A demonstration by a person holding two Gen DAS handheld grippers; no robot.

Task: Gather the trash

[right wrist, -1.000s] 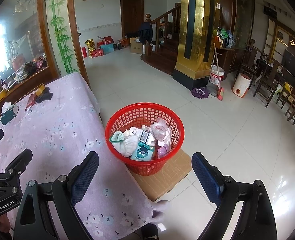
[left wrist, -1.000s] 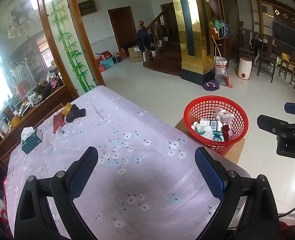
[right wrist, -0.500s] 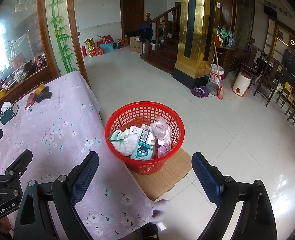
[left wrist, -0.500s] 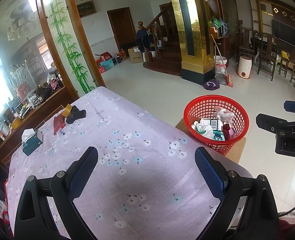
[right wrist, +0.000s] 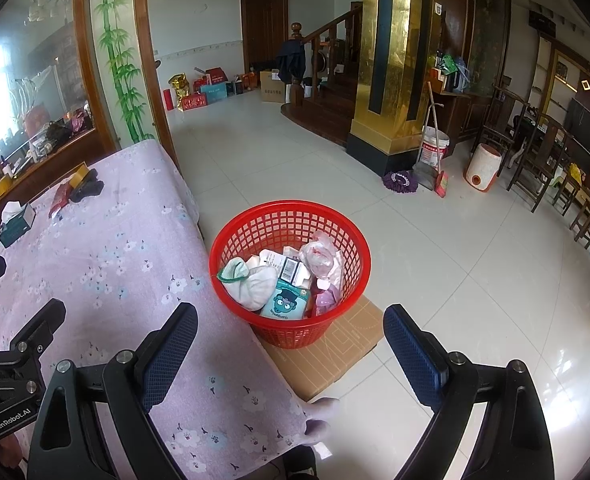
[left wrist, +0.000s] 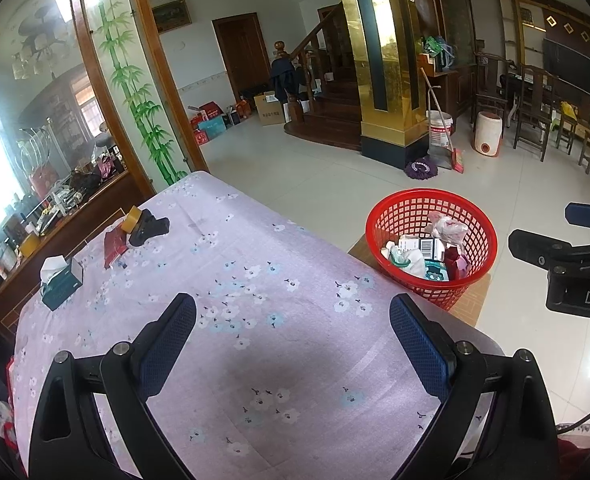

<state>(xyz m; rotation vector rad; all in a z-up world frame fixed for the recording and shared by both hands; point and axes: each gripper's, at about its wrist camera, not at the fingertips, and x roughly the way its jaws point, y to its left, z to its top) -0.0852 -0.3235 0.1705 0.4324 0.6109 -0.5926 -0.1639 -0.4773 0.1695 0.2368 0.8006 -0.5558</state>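
Note:
A red mesh basket [right wrist: 289, 216] stands on a flat cardboard box [right wrist: 335, 356] on the floor beside the table; it holds wrappers, a face mask, small boxes and a plastic bag. The same basket [left wrist: 431, 204] shows at right in the left wrist view. My left gripper [left wrist: 293, 338] hovers open over the lilac flowered tablecloth [left wrist: 235, 260], nothing between its fingers. My right gripper [right wrist: 291, 344] is open too, hanging over the table's edge just in front of the basket. The right gripper [left wrist: 567, 252] also shows at the far right of the left wrist view.
At the table's far end lie a tissue box [left wrist: 61, 282], a red packet [left wrist: 115, 244], a tape roll [left wrist: 133, 218] and a black object [left wrist: 149, 230]. A gold pillar [right wrist: 395, 60], broom, white bucket [right wrist: 433, 150] and wooden chairs [right wrist: 535, 156] stand on the tiled floor beyond.
Both grippers have lifted or pulled back very slightly; the view has barely shifted. Both stay open and hold nothing.

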